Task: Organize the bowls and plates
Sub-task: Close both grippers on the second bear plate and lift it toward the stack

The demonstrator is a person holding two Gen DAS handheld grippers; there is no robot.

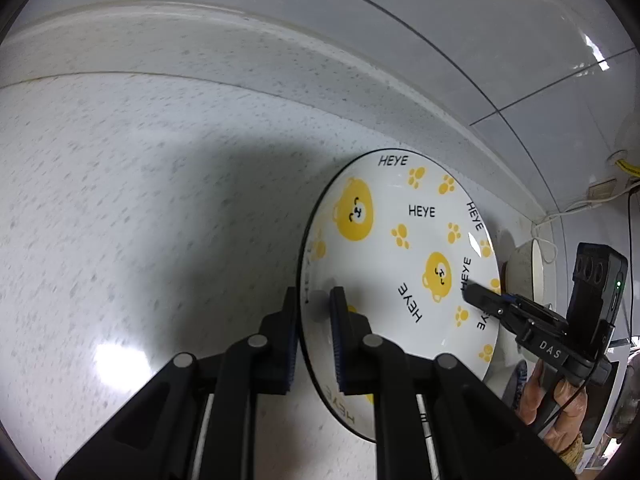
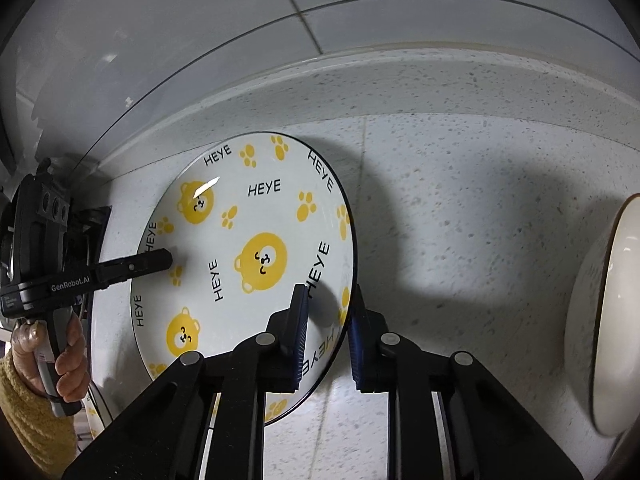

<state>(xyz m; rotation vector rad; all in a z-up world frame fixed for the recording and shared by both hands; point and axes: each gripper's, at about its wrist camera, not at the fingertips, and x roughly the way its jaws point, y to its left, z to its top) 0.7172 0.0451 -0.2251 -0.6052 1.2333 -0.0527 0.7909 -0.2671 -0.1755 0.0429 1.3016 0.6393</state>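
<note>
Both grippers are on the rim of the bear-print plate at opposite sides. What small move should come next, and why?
Probably a short, level lift with both hands together. The left gripper and right gripper each clamp the rim of the plate, which looks low over the speckled counter. Raising it evenly should clear the counter before carrying it toward the cream bowl.
</note>
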